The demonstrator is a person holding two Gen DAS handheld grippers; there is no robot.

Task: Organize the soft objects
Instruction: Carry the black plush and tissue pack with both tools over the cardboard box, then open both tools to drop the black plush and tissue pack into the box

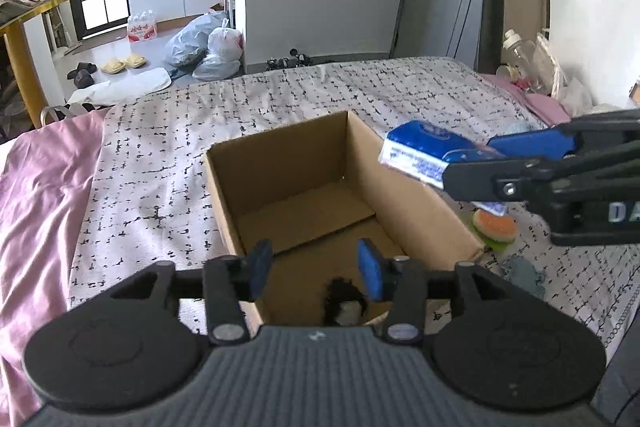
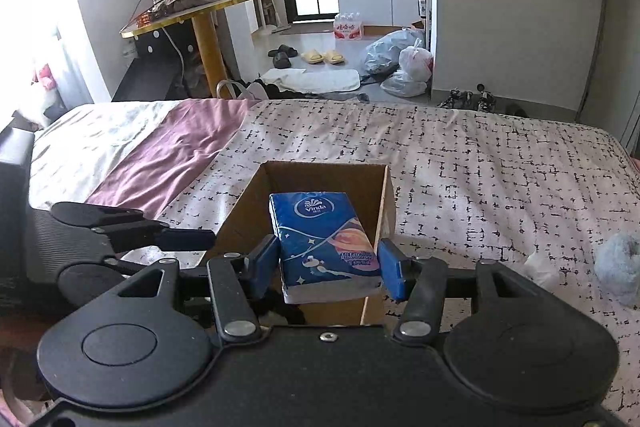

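While the left gripper point(image 1: 314, 269) hangs over the near end of the box point(image 1: 256, 163), its fingers point(image 1: 370, 269) stand apart with nothing between them. Below them, on the box floor by the near wall, lies a small dark thing point(image 1: 346, 305) with a pale middle; what it is cannot be told. The box sits open on the bed point(image 1: 160, 147), whose cover is pale with black marks. From the right edge of this view the right gripper point(image 1: 472, 163) reaches in, clamped on a blue tissue pack point(image 1: 420, 147) held above the box's right wall. Just beyond that wall, on the bed, lie an orange-and-green sponge point(image 1: 494, 229) and a grey-blue fluffy thing point(image 1: 522, 273). A pink sheet point(image 1: 44, 195) covers the bed's left side.

Seen from the right wrist, the right gripper point(image 2: 328, 267) has its fingers point(image 2: 390, 271) pressed on both sides of the pack point(image 2: 320, 239), which tilts up over the box point(image 2: 386, 203). At the left, the left gripper point(image 2: 188, 239) shows from the side, close by the box. On the bed point(image 2: 480, 167) to the right lies the fluffy thing point(image 2: 618, 267), well apart from the box. Past the bed, slippers point(image 2: 322, 57) and bags point(image 2: 400, 63) lie on the floor.
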